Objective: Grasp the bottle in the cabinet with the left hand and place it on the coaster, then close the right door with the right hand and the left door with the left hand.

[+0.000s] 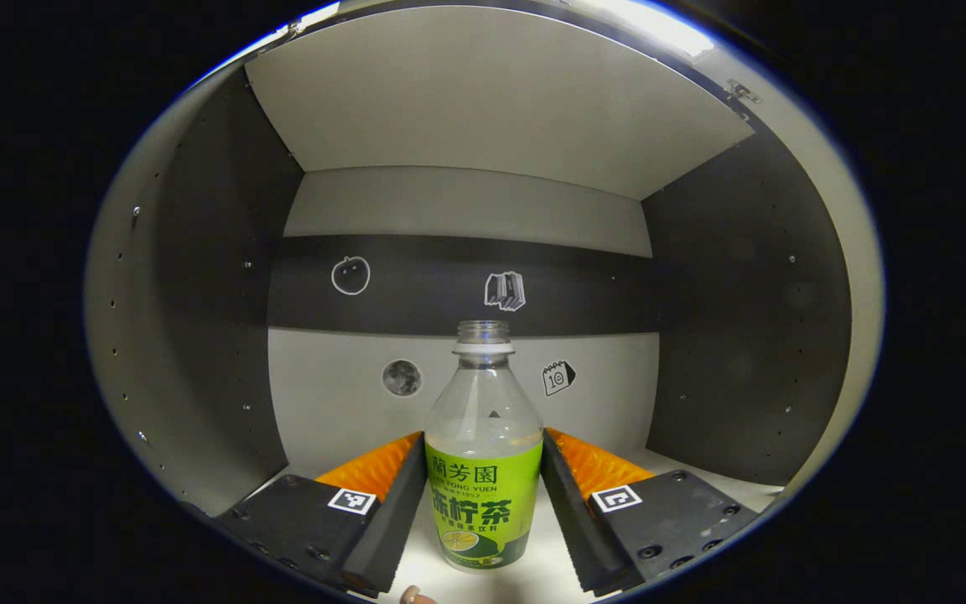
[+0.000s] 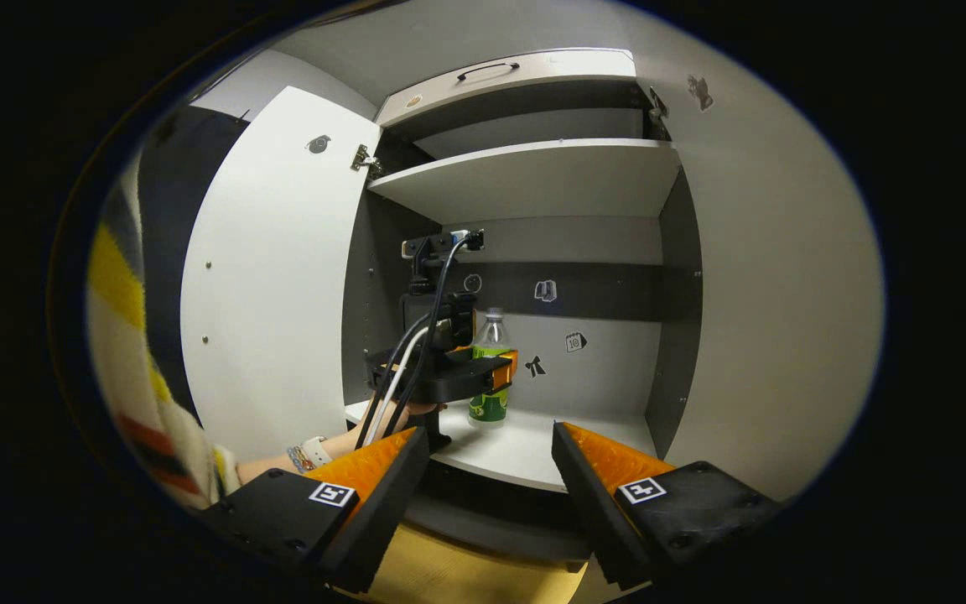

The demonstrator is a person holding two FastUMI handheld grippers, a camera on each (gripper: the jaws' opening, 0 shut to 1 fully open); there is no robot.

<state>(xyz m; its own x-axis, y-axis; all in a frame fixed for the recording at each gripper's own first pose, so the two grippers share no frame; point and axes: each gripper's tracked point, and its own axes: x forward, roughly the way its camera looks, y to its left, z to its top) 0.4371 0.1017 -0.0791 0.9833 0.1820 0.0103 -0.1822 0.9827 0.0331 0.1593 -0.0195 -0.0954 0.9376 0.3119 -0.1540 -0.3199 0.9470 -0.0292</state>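
Left fingers straddle the bottle, grip not closed yet.
The left gripper (image 1: 483,503) is spread around the one bottle (image 1: 483,470), a finger flanking each side of the label, apparently just short of touching it; it stands upright on the cabinet shelf (image 2: 525,449). It looks empty and uncapped, so probably light, thin-walled and easily crushed: take it mid-label, gently. The right gripper (image 2: 490,486) waits spread outside, both doors open: left door (image 2: 273,277), right door (image 2: 776,277).

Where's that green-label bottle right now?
The bottle stands upright on the cabinet's lower shelf, between the left claw's fingers, near the back wall.
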